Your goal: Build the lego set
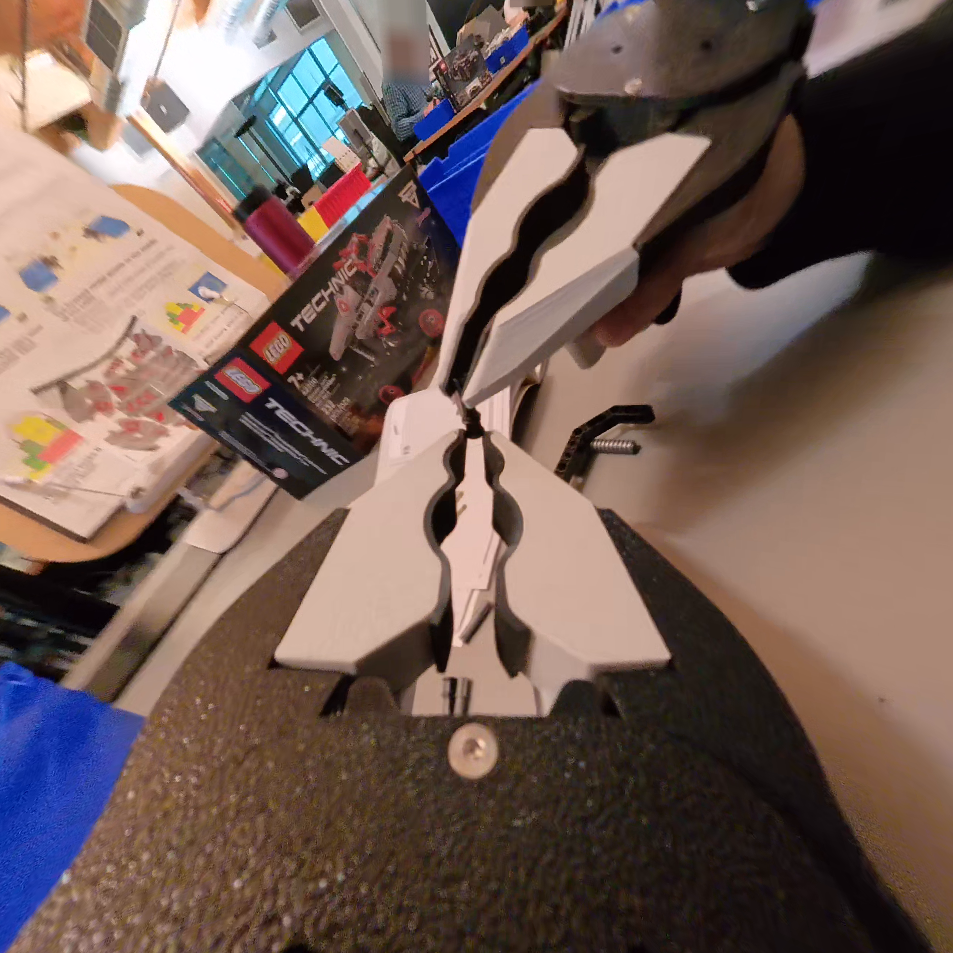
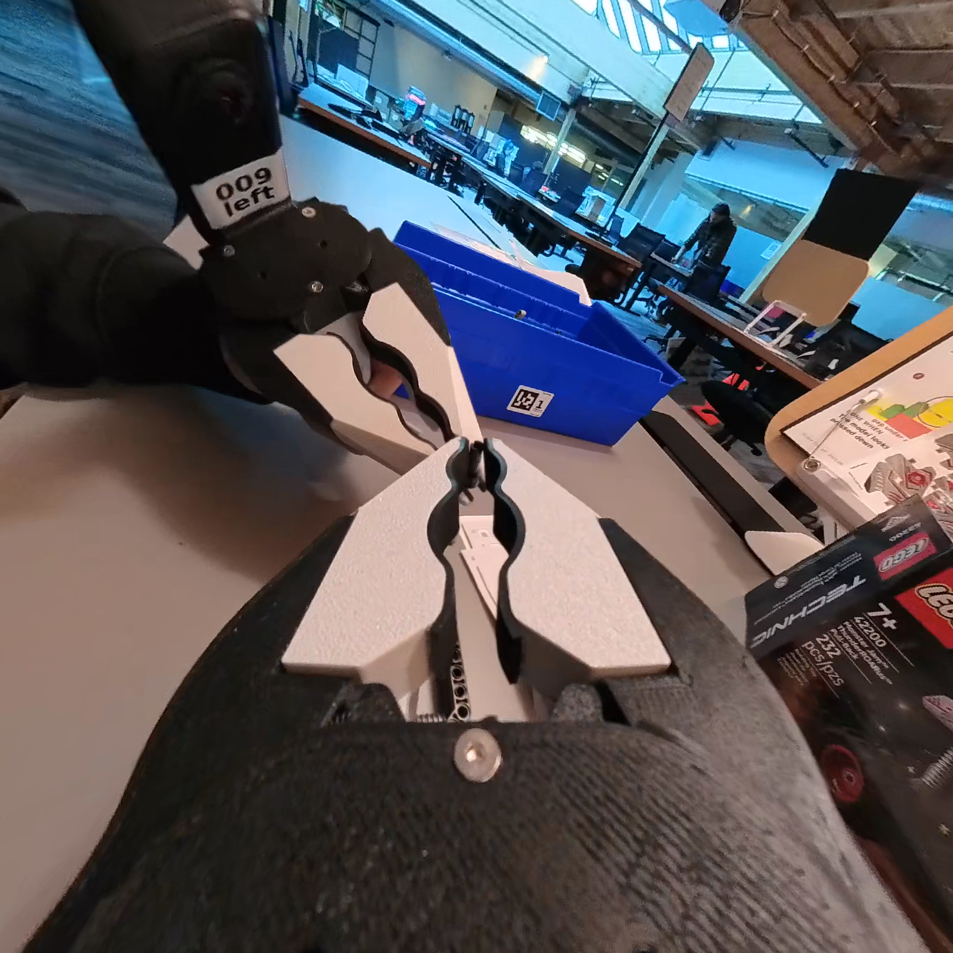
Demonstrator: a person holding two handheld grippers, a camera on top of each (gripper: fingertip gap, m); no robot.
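Observation:
My left gripper and right gripper meet tip to tip above the table. Both are shut on a small black Lego piece, which also shows in the right wrist view. I cannot tell whether it is one piece or two joined. The right gripper comes in from the upper right in the left wrist view. The left gripper comes in from the upper left in the right wrist view. A black angled Technic beam and a metal spring lie on the table beyond the tips.
The black Lego box stands to the left; it also shows in the right wrist view. A blue bin sits behind the grippers. An instruction board leans at the far left. White paper lies under the grippers. The tips of both grippers are at nearly the same place.

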